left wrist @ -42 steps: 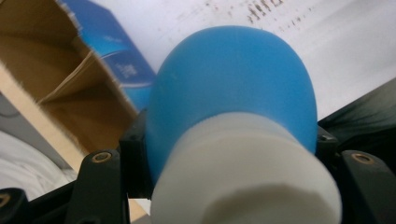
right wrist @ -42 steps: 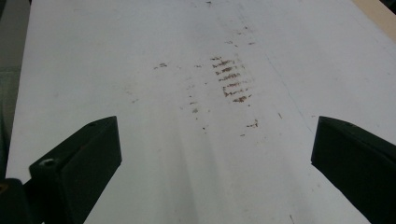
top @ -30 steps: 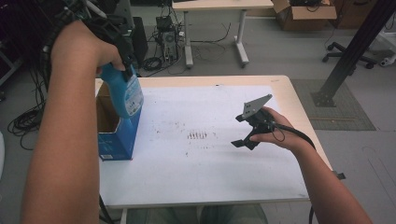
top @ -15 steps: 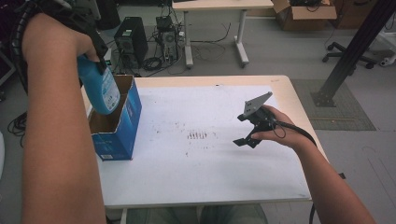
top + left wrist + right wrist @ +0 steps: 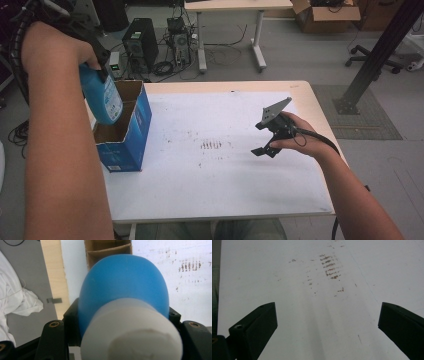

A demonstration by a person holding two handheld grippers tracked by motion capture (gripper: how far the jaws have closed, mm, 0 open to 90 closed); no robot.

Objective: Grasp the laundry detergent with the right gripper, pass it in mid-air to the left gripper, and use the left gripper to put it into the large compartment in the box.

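A blue bottle (image 5: 103, 99) with a white cap (image 5: 130, 336) hangs over the open top of a blue cardboard box (image 5: 129, 136) at the table's left edge. My left gripper (image 5: 96, 64) is shut on the bottle's upper part, and its jaws press both sides of the bottle (image 5: 125, 285) in the left gripper view. Beneath the bottle the box's brown inside (image 5: 110, 250) shows. My right gripper (image 5: 260, 139) hovers low over the white table top (image 5: 210, 175) at the right. It stands open (image 5: 327, 322) with nothing between its jaws.
Brown smudges (image 5: 211, 145) mark the middle of the white sheet. A pale wooden table rim (image 5: 320, 115) runs along the right and far sides. Behind the table stand a computer tower (image 5: 136, 44), cables and another desk (image 5: 230, 6). White cloth (image 5: 17, 302) lies on the floor at left.
The left gripper has carried the bottle up and to the left, from inside the box to above its left part. The right gripper has barely moved.
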